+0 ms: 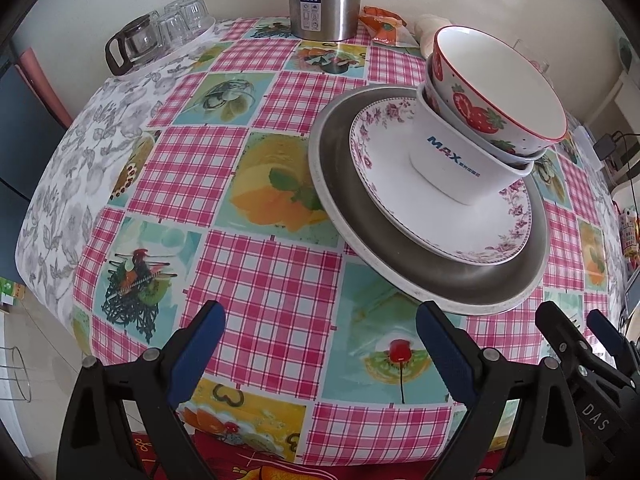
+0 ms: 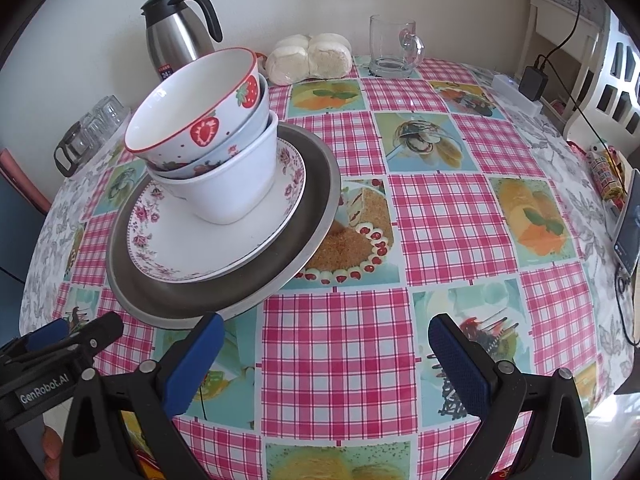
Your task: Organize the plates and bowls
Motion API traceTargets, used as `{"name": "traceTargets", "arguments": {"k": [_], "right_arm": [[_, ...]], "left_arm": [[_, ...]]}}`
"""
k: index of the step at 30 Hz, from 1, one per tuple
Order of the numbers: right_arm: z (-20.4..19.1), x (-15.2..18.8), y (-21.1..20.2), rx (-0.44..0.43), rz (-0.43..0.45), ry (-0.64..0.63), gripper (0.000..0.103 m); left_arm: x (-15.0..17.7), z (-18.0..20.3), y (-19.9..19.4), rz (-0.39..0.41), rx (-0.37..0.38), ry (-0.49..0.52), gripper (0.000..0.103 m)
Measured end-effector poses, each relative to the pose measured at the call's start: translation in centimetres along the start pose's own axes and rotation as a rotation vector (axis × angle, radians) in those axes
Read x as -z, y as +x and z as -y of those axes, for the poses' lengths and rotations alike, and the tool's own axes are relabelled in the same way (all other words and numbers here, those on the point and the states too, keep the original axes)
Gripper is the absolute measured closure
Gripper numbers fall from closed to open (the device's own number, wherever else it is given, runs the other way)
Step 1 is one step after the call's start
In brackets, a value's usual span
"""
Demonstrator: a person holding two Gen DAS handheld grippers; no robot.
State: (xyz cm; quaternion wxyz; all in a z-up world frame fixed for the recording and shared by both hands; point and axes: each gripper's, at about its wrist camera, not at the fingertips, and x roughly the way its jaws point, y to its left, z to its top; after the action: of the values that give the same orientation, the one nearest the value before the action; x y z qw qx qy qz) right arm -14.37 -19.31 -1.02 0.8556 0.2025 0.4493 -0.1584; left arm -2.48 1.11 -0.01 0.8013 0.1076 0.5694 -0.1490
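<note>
Two grippers sit low over the near table edge, both empty. Left gripper (image 1: pixel 320 344): blue-padded fingers spread wide, nothing between them but tablecloth. Right gripper (image 2: pixel 326 354): same, fingers wide apart, holding nothing. Each shows at the edge of the other's view, side by side, left one nearer the stack.

One stack of dishes stands on the table (image 1: pixel 224 184), which wears a pink-checked cloth with food pictures.
- Bottom: grey metal plate (image 1: pixel 340 168), flat on the cloth, widest piece.
- On it: white plate with a pink flower rim (image 1: pixel 432 216), sitting inside the metal plate's rim.
- On that: white square-sided bowl (image 1: pixel 452 160) with blue "MAX" lettering, standing toward the far side of the flowered plate.
- Nested in it: a pale bowl (image 2: pixel 248 140), only its rim and a band of wall showing.
- Top: strawberry bowl (image 1: pixel 492 92), white inside, red rim, nested and leaning; the upper bowls tilt toward the left gripper's side.

From the left wrist, the stack lies ahead and right of the fingers; from the right wrist, ahead and left. Neither gripper touches it.

Far edge of the table, near the wall:
- steel thermos jug (image 2: pixel 180 36) with black handle
- clear glasses and a glass pot (image 1: pixel 136 42) on a tray at the left corner
- wrapped white buns (image 2: pixel 308 58)
- glass mug (image 2: pixel 394 46), beside the buns
- orange packet (image 1: pixel 384 24) next to the jug.
</note>
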Motion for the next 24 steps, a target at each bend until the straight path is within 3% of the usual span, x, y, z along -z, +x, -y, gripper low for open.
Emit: {"name": "traceTargets", "arguments": {"k": [24], "right_arm": [[0.93,0.01,0.71,0.023,-0.034,0.036,0.0]], "left_arm": [[-0.15,0.14,0.46,-0.011,0.013,-0.013,0.007]]}}
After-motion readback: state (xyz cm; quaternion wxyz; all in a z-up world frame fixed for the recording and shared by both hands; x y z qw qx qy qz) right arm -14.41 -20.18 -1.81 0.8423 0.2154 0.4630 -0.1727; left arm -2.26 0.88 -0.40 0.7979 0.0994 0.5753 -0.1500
